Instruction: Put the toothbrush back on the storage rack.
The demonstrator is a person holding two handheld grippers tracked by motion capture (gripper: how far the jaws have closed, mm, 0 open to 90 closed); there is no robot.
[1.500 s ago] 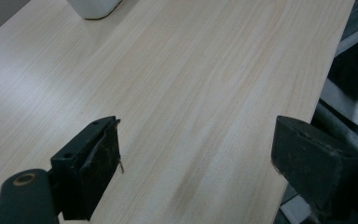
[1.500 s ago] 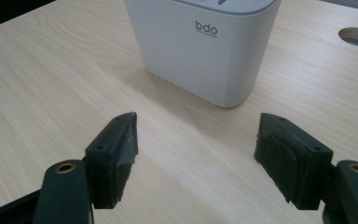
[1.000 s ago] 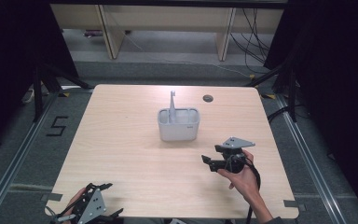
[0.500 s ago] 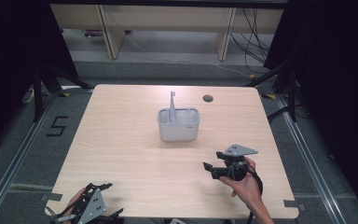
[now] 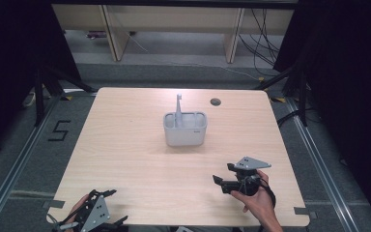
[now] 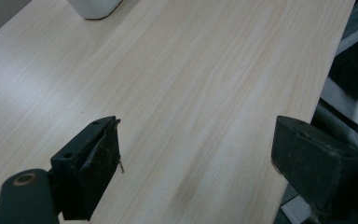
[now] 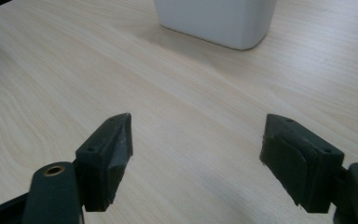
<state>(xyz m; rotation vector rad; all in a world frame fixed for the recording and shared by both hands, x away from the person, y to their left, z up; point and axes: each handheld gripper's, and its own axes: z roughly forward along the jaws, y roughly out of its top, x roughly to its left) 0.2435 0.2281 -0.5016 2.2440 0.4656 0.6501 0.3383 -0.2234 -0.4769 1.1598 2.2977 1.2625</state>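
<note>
The pale wooden counter is lit brightly from above, while its surroundings are left dark. A soft shadow is cast beside the white plastic caddy. Close objects are rendered softly blurred in both gripper views.

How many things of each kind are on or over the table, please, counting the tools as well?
Caddy: 1
Upright grey utensil standing in the caddy: 1
Tools: 2, the left tool and the right tool, both open and holding nothing
Total: 4
</note>
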